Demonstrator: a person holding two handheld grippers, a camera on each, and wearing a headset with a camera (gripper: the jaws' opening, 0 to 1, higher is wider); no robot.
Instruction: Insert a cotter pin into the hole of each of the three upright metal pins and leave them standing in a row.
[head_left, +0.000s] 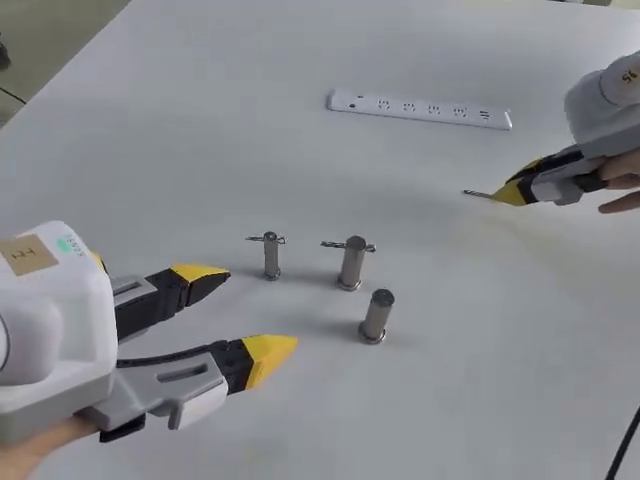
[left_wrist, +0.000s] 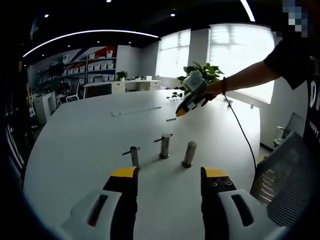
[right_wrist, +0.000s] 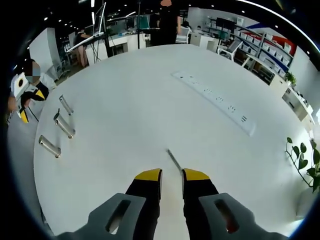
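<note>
Three upright metal pins stand on the white table. The left pin (head_left: 271, 256) and the middle pin (head_left: 351, 263) each carry a cotter pin through the top. The third pin (head_left: 376, 316), nearer to me, has a bare top. My left gripper (head_left: 238, 314) is open at the lower left, short of the pins, which show beyond its jaws (left_wrist: 135, 156) (left_wrist: 165, 145) (left_wrist: 189, 153). My right gripper (head_left: 512, 192) hovers at the right, shut on a thin cotter pin (head_left: 478, 193) (right_wrist: 174, 160) that sticks out past its tips, well apart from the pins.
A white power strip (head_left: 420, 108) lies flat at the far side of the table, also seen as power strip (right_wrist: 215, 100). A cable runs off the table's right side. Office shelves, desks and a chair stand beyond the table edge.
</note>
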